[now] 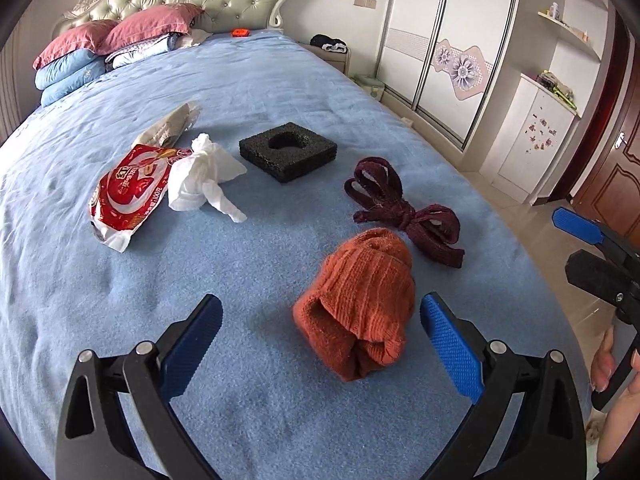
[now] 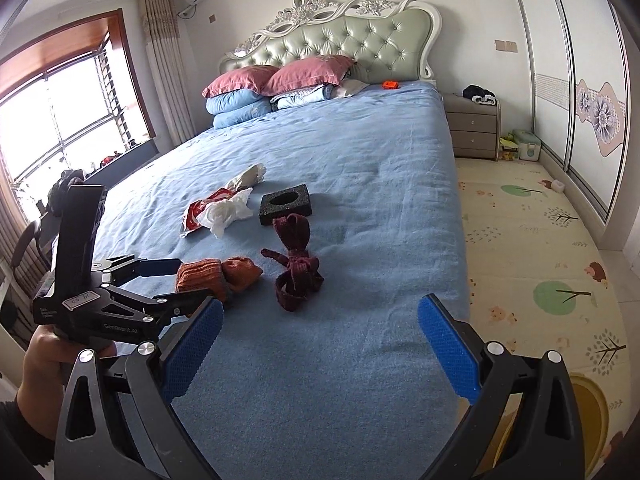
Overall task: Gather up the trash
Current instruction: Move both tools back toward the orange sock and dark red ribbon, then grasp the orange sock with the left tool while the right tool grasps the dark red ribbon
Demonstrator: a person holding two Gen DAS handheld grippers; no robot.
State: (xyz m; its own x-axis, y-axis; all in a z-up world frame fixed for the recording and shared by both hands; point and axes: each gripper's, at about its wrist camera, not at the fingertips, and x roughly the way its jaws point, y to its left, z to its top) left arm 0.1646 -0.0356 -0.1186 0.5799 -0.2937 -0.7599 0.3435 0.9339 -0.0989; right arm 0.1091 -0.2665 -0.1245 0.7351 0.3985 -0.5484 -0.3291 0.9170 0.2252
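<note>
On the blue bed (image 1: 260,80) lie a red snack wrapper (image 1: 128,192), a crumpled white tissue (image 1: 204,178), a clear wrapper (image 1: 168,128) and a black foam square with a hole (image 1: 288,152). An orange rolled sock (image 1: 360,308) lies between my left gripper's open jaws; the left gripper (image 1: 320,328) does not touch it. A dark red knotted cloth (image 1: 404,212) lies beyond. My right gripper (image 2: 320,336) is open and empty over the bed's near edge; the left gripper (image 2: 172,280) shows around the orange sock (image 2: 218,276).
Pillows and folded quilts (image 2: 276,88) are stacked at the headboard. A small orange object (image 2: 390,85) lies near them. A nightstand (image 2: 474,126) and sliding wardrobe (image 2: 580,80) stand to the right, with a patterned floor mat (image 2: 532,248). A yellow bin (image 2: 588,412) sits at the lower right.
</note>
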